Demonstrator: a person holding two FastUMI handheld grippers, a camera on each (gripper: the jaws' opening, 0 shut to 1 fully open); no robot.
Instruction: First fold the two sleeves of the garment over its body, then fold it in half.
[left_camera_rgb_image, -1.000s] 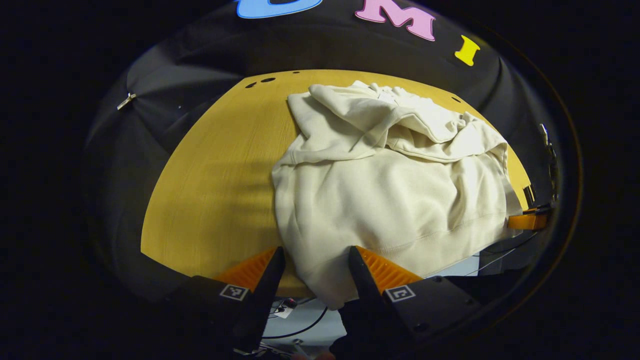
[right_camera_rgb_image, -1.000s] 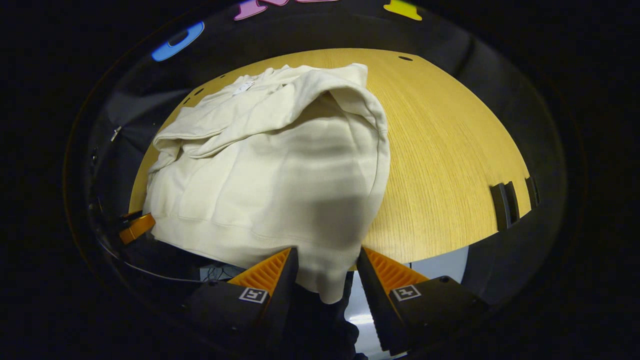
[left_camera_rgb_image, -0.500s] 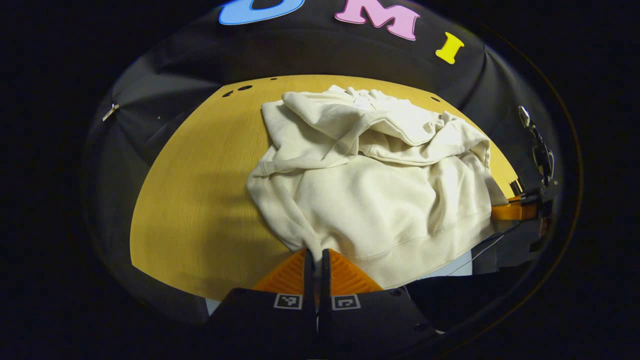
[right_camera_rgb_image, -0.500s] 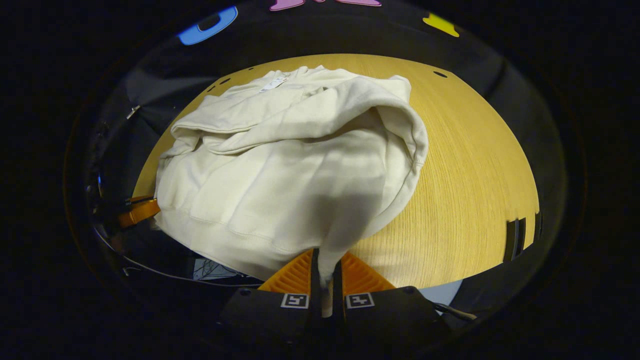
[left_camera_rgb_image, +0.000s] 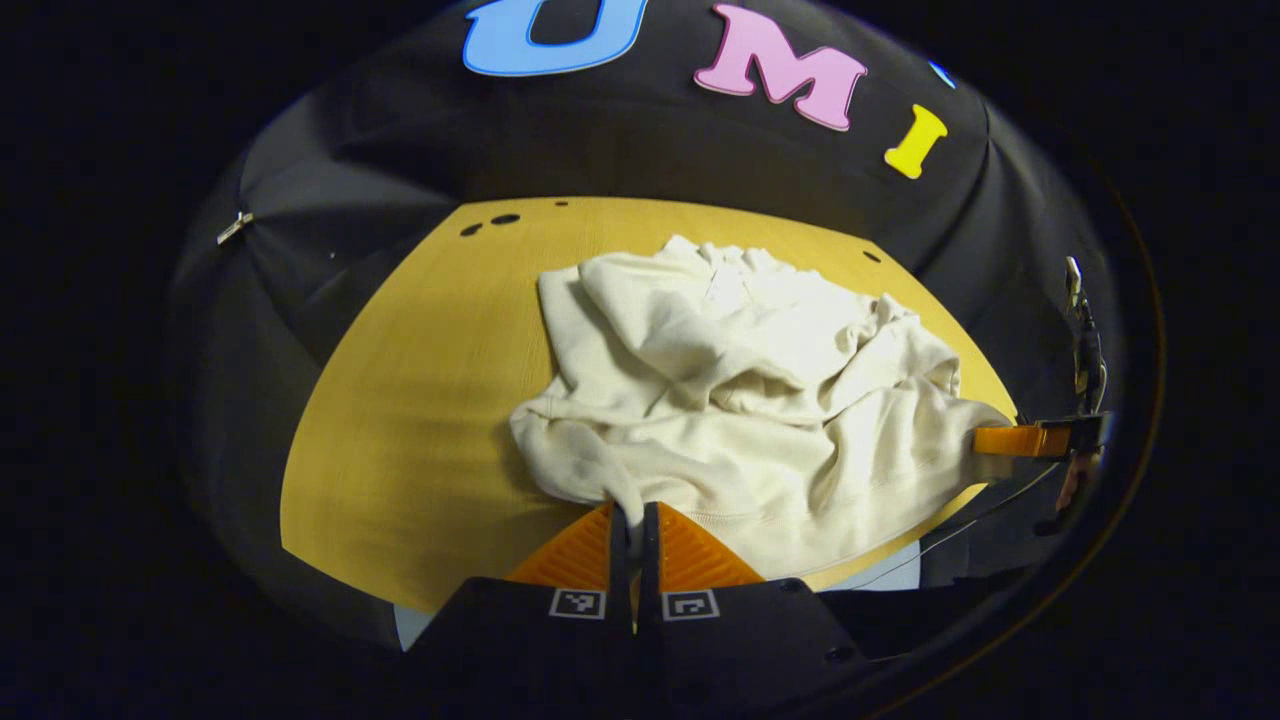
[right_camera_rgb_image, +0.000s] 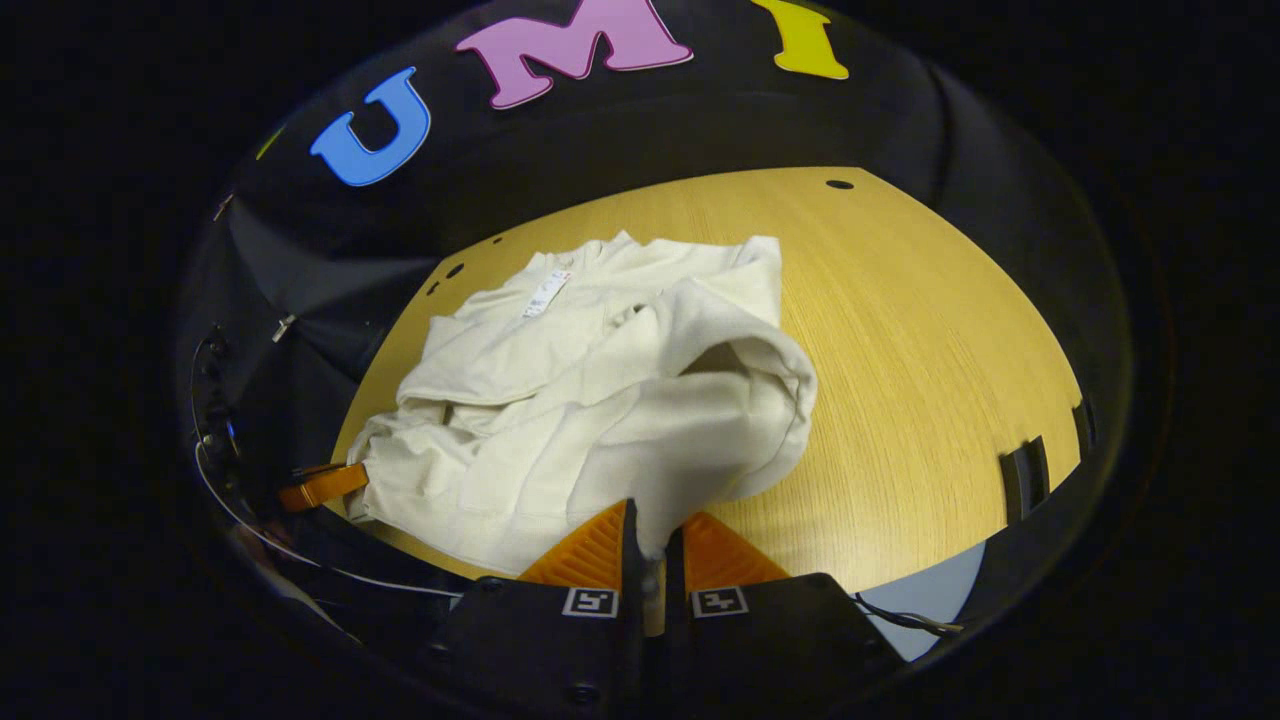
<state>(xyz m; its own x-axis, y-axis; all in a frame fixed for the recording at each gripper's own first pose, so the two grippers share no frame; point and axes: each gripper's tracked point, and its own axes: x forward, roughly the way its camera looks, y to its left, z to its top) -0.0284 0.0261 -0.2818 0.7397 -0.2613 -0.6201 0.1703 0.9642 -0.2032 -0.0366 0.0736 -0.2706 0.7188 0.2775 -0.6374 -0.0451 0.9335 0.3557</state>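
A cream sweatshirt (left_camera_rgb_image: 760, 400) lies bunched on the wooden tabletop (left_camera_rgb_image: 420, 400), covering its middle and reaching toward the near edge, with both sleeves folded in across the body and the collar and its small label (right_camera_rgb_image: 545, 295) turned toward the far edge by the booth wall. The left gripper (left_camera_rgb_image: 633, 520) is clenched on the sweatshirt's hem at its near left corner, both fingers pressed together with a pinch of cloth drawn up between them just above the tabletop's near edge. The right gripper (right_camera_rgb_image: 650, 525) is likewise clamped on the hem at the near right corner, a ridge of cloth rising from between its fingers. The lower part of the sweatshirt is lifted and rumpled between the two grips. In the right gripper view the left gripper shows at the sweatshirt's other near corner, touching the cloth. Small dark holes (left_camera_rgb_image: 490, 222) mark the tabletop's far left corner.
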